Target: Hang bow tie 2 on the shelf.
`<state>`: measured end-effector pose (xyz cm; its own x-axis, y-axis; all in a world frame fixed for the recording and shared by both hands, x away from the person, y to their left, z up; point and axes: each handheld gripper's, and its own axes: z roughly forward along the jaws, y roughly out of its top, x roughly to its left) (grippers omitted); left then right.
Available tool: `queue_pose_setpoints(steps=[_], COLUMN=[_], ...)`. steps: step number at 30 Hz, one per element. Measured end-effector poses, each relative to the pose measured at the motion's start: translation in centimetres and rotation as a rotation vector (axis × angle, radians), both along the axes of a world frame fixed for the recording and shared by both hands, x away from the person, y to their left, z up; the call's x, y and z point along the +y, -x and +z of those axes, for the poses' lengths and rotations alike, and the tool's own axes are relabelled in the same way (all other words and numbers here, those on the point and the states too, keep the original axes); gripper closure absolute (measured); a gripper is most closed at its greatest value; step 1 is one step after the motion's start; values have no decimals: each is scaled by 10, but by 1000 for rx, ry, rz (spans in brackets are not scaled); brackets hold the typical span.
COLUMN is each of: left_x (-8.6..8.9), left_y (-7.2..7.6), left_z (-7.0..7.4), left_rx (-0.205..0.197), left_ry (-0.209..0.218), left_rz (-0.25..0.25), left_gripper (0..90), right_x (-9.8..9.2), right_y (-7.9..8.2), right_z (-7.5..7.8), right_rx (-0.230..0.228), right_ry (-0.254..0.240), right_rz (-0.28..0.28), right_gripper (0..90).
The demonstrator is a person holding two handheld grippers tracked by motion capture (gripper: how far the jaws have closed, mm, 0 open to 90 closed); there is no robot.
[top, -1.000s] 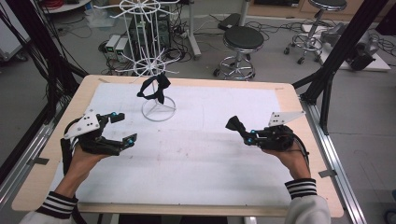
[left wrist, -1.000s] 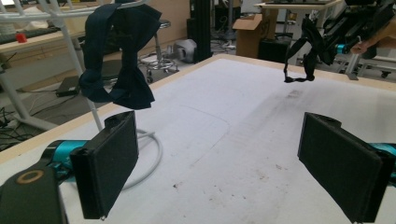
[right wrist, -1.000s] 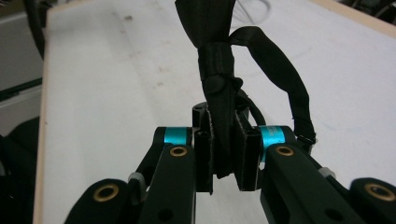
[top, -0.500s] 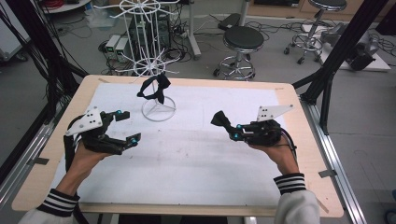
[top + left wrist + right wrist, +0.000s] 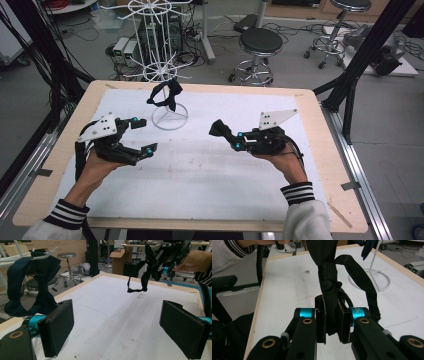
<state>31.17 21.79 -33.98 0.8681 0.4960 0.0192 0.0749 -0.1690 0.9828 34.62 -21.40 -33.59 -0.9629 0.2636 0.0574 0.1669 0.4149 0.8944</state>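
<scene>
Currently the right gripper (image 5: 331,322) pinches a black strap (image 5: 329,285) between its pressed-together jaws, held above the white worktop (image 5: 210,175). The left gripper (image 5: 120,332) stands spread, holding nothing. A second dark strap (image 5: 167,95) hangs on the white wire rack (image 5: 162,60) nearby.

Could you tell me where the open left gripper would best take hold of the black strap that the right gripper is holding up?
Grip the hanging loop of the black strap from the left gripper side. The right gripper is clamped on the knotted upper part, so the thin loop dangling free above the table probably suits flat pads.
</scene>
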Motion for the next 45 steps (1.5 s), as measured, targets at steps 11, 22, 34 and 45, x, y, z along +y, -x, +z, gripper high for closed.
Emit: queue_pose_setpoints(steps=[11,22,34,45], left_x=[-22,-39,-54,-59], left_y=[-5,-8,-9,-10], left_z=[11,18,20,21], left_rx=[0,11,39,48], left_ry=[-16,-25,-34,-23], left_rz=[-48,-91,-157,-218], left_gripper=[128,128,170,398], right_x=[33,65,85,90], right_y=[-3,-4,-5,-4], right_z=[5,7,4,4], right_rx=[-20,-34,-50,-48], right_ry=[-9,2,30,36], right_rz=[66,127,164,185], right_gripper=[814,814,812,811])
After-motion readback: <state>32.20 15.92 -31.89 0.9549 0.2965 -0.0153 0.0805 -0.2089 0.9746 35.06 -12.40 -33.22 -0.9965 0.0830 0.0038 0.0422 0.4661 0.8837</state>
